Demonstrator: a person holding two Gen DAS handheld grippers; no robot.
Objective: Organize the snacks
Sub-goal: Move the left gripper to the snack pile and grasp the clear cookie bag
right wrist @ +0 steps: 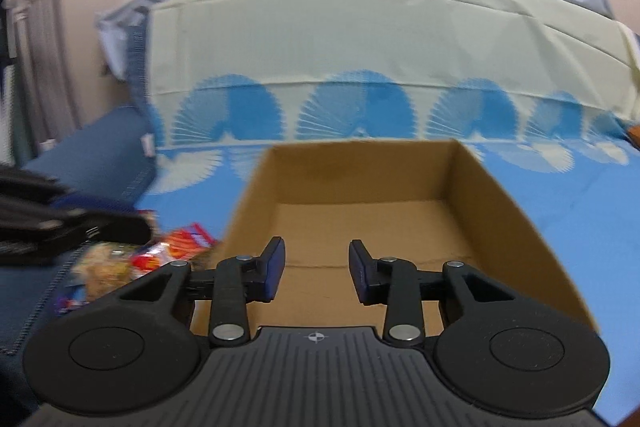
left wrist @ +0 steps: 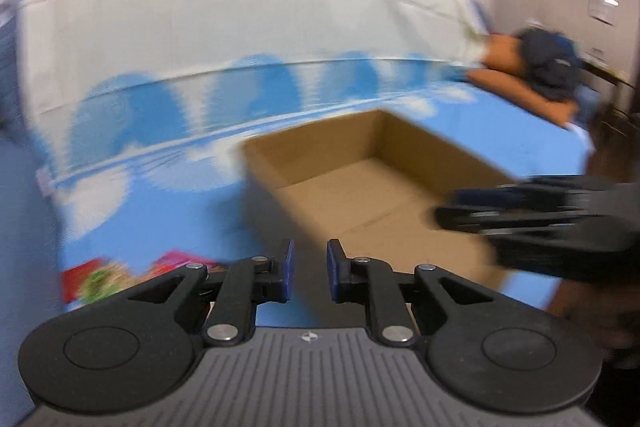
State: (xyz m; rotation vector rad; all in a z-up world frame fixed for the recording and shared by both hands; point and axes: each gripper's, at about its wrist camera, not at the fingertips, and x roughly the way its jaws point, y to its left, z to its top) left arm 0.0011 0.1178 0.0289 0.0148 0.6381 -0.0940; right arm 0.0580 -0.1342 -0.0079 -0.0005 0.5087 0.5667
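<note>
Snacks (right wrist: pixel 152 255): loose heap of pkts on the bed, just left of the box; red, orange and yellow wrappers. Count: at least 3, blur prevents an exact no. Left-wrist view shows 2 pkts (left wrist: pixel 120 277) at lower left, smeared.
Box (right wrist: pixel 500 195): 1 cardboard carton, open top, nothing visible inside; sits on the sheet, snacks beside its left wall.
Left gripper (left wrist: pixel 310 273): 1; fingers narrow, small gap, nothing between pads; not touching any pkt. Sits between heap and box.
Right gripper (right wrist: pixel 316 275): 1; fingers part-open, moderate gap, nothing held; over the near edge of the box.
Sheet (right wrist: pixel 580 227): 1, blue w/ pale fan print; 4 fans countable along the rear.
Cover (right wrist: pixel 360 39): 1 pale green, folded at rear.
Cushion (left wrist: pixel 520 83): 1 orange, far right, dark cloth (left wrist: pixel 552 63) on top.
</note>
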